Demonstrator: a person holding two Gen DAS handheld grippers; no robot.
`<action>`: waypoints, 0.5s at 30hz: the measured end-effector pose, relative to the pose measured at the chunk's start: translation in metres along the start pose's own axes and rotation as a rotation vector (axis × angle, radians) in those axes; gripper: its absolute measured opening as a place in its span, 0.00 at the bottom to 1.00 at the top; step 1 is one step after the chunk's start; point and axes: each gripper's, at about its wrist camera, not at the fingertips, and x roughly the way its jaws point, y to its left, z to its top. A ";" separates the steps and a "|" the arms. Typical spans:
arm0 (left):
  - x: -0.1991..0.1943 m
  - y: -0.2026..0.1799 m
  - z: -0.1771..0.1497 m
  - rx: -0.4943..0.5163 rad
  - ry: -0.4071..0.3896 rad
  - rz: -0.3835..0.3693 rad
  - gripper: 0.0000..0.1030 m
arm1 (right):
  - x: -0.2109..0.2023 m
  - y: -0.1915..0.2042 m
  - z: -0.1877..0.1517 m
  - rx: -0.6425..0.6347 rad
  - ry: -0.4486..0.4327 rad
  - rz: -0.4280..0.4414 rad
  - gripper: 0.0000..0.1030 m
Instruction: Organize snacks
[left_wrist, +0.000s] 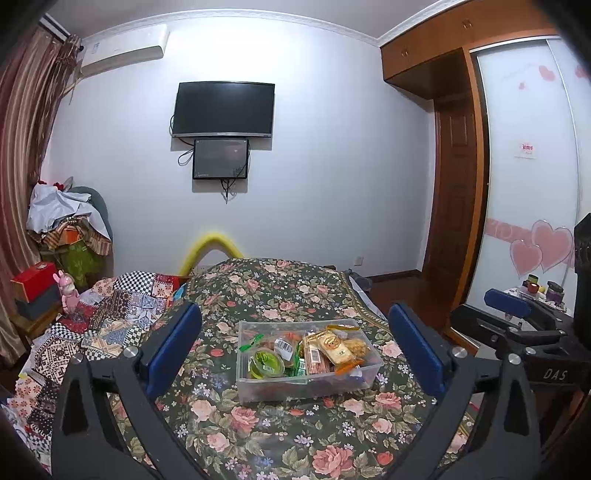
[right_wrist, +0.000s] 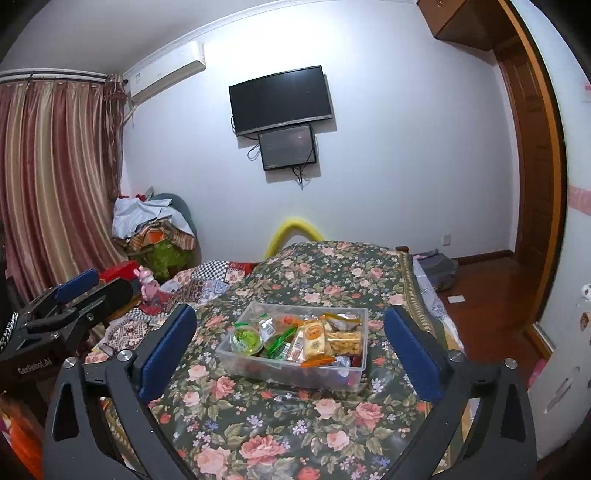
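Clear bin (left_wrist: 255, 387), centre of floral bedspread (left_wrist: 258, 435): snack packets (left_wrist: 325, 350) and green cup (left_wrist: 266, 364) inside | loose snacks: none visible | left gripper (left_wrist: 295, 350), right gripper (right_wrist: 290, 354): wide, empty | task apparently near done

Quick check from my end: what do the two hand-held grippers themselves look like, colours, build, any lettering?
Both match: the left hand-held gripper and right hand-held gripper have black angular frames with triangular cutouts, silver bolts at the joints and blue rectangular finger pads. White lettering marks the bodies. No cables or sleeves show.
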 end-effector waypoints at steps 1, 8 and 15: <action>-0.001 0.000 -0.001 -0.001 0.000 0.001 1.00 | 0.000 0.000 0.000 -0.002 0.000 0.000 0.99; 0.001 0.002 -0.005 -0.010 0.003 0.012 1.00 | -0.004 -0.003 -0.005 0.008 -0.002 -0.008 1.00; 0.003 0.003 -0.007 -0.013 0.011 0.017 1.00 | -0.005 -0.002 -0.009 0.003 0.001 -0.017 1.00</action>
